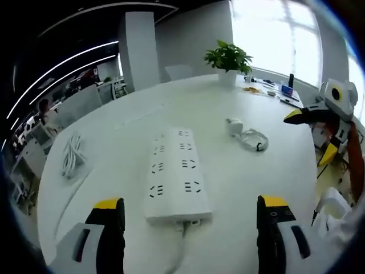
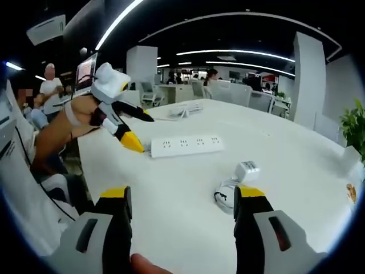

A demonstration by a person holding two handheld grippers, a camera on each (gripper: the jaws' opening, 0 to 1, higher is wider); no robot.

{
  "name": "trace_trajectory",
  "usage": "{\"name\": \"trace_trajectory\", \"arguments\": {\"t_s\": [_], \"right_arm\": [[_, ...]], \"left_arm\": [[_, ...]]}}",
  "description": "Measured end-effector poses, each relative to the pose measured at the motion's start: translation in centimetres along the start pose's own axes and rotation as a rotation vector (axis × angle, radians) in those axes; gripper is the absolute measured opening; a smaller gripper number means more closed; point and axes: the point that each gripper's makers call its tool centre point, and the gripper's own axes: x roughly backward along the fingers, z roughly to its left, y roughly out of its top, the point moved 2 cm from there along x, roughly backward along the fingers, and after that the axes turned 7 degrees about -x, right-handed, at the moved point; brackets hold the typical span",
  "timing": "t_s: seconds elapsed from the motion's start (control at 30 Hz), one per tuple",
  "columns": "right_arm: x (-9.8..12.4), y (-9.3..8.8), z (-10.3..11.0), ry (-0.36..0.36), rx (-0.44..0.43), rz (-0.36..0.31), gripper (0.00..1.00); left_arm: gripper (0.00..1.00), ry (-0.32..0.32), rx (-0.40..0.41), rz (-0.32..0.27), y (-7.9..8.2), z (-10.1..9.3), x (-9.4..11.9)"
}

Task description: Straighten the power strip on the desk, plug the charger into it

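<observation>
Left gripper (image 1: 190,214): two black jaws with yellow tips, white housings at the base, each with a dark oblong slot. Right gripper (image 2: 181,204): same build, black jaws, yellow tips, white housings with dark slots. Seen from the right gripper view, the left gripper carried a white head and black, yellow-tipped jaws. A thin black cable (image 2: 40,188) ran along the white body at lower left.

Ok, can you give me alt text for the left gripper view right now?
A white power strip lies on the white desk between the open left tool, its cable trailing toward the camera. Beyond it sits a white charger with its coiled cable; the right tool enters at right.
</observation>
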Motion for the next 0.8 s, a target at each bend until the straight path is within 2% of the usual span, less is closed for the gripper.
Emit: {"name": "trace_trajectory", "arguments": {"t_s": [0.17,0.33,0.4,0.5,0.8], "right_arm": [[0.1,-0.1,0.0,0.009,-0.001,0.000,0.71],[0.0,-0.4,-0.2,0.013,-0.012,-0.003,0.70],[-0.1,-0.6,-0.2,0.020,-0.022,-0.004,0.70],[-0.3,-0.8,-0.1,0.025,-0.029,0.003,0.69],[-0.6,-1.4,-0.2,0.028,-0.035,0.025,0.69]], "left_arm": [[0.96,-0.018,0.029,0.023,0.2,0.7,-2.0],[0.96,-0.022,0.022,0.060,0.5,1.3,-4.1],[0.93,-0.025,0.017,0.075,0.5,1.5,-4.6],[0.90,-0.022,0.019,0.122,0.1,2.0,-5.2],[0.90,-0.016,-0.007,0.178,-0.6,2.7,-6.1]]}}
